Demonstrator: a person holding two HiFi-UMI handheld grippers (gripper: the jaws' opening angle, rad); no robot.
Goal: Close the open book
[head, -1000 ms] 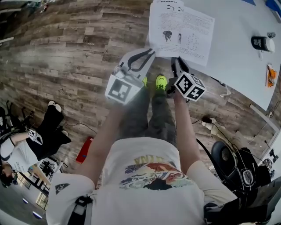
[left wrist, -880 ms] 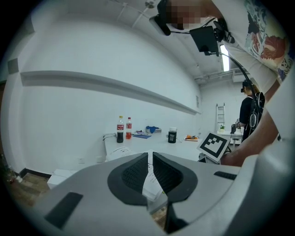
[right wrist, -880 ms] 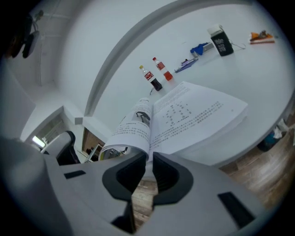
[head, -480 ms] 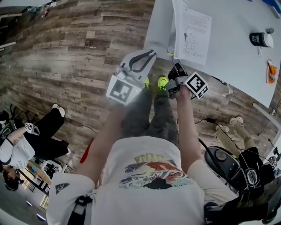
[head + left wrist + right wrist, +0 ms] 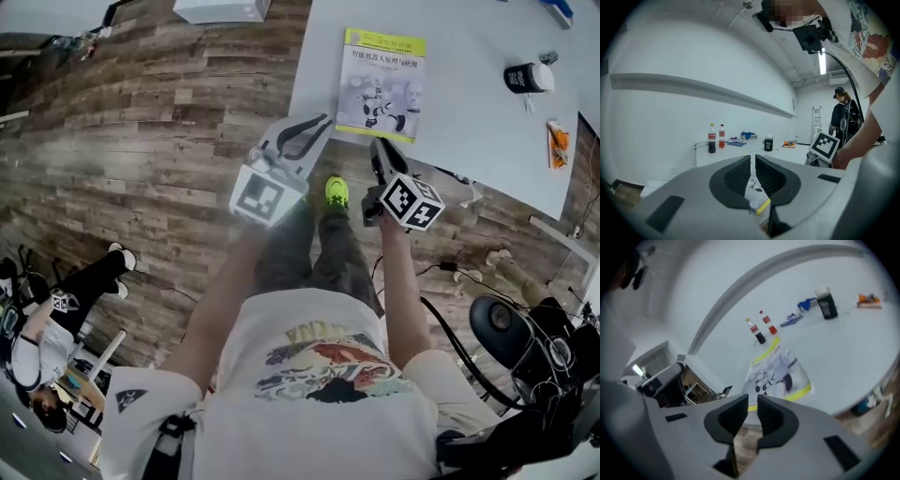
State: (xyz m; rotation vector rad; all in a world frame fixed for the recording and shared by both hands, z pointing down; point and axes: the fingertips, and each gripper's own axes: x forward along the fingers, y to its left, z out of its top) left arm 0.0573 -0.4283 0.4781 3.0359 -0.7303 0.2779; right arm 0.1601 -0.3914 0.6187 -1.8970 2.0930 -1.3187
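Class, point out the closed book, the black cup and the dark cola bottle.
closed book (image 5: 380, 84): head view, middle of its cover.
black cup (image 5: 525, 77): head view, its side wall.
dark cola bottle (image 5: 711, 143): left gripper view, its body.

Black cup (image 5: 528, 77), white table (image 5: 469, 127), wooden floor (image 5: 141, 141)

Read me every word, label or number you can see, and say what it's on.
Book cover: Chinese title line, too small to read.
Shirt print: curved letters, unreadable.
Dark cup label: too blurred.
Bottles: red labels, too small.
Nothing can be quoted.
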